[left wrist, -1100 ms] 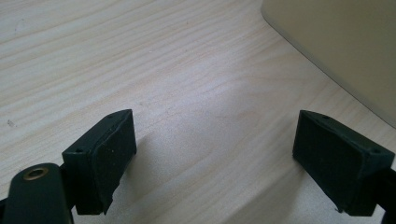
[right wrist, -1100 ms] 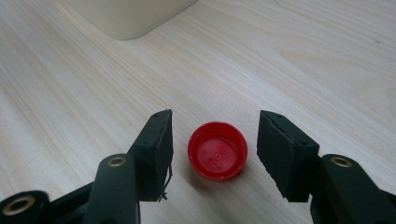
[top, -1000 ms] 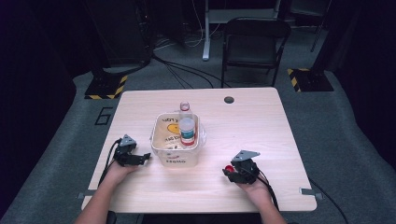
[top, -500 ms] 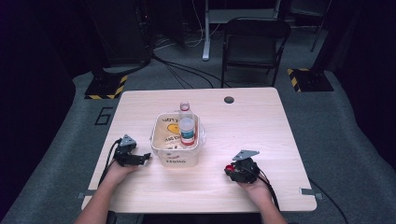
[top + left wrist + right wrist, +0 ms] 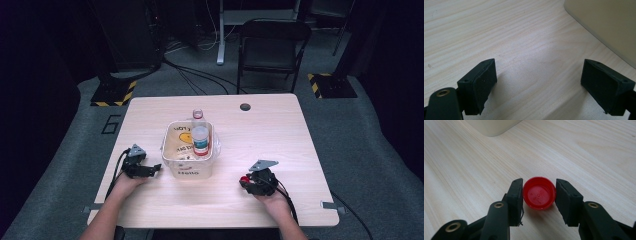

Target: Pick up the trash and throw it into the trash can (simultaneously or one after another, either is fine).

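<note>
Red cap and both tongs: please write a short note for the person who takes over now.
Right tongs: shut on the red cap, low over the table.
Left tongs: open, nothing between them, beside the tub.
Bottle: stands in the tub, uncapped.
Done: cap gripped.
Left: probably carry the cap to the bottle or set it aside.

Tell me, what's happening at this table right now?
A person sits at a wooden table with a hand-held gripper in each hand. The right gripper has just closed its jaws on a small red bottle cap that lies open side up on the table. The left gripper rests open with nothing between its jaws, beside a pale tub. In the tub stand two uncapped bottles.
</note>
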Motion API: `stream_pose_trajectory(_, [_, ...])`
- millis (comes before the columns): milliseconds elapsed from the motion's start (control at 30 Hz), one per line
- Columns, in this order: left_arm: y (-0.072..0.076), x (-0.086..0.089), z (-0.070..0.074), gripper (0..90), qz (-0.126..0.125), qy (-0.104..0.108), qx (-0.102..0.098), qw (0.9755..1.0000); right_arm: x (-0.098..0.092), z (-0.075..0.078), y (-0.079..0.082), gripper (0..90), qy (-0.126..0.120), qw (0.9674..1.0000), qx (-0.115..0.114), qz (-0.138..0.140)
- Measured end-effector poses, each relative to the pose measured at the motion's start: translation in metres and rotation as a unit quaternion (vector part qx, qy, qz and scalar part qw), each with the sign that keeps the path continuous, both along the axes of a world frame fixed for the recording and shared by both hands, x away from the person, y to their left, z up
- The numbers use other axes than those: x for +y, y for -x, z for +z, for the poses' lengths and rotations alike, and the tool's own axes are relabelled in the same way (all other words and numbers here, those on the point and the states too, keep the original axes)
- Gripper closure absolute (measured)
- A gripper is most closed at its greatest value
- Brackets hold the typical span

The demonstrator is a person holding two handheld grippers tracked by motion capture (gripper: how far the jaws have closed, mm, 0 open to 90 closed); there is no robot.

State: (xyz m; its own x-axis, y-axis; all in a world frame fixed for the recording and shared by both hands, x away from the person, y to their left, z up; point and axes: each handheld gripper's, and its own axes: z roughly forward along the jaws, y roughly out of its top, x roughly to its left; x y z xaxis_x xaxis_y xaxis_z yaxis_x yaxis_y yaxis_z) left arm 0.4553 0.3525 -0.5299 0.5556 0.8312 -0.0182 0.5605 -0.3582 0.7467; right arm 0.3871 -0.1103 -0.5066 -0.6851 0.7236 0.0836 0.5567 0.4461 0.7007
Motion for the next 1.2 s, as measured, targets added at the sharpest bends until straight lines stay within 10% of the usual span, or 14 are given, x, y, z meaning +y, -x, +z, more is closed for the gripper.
stream_pose_trajectory(1200, [0.000, 0.000, 0.000, 13.0, 0.000, 0.000, 0.000, 1.0000, 0.004, 0.078, -0.012, 57.9, -0.053, 0.9976, -0.042, 0.017])
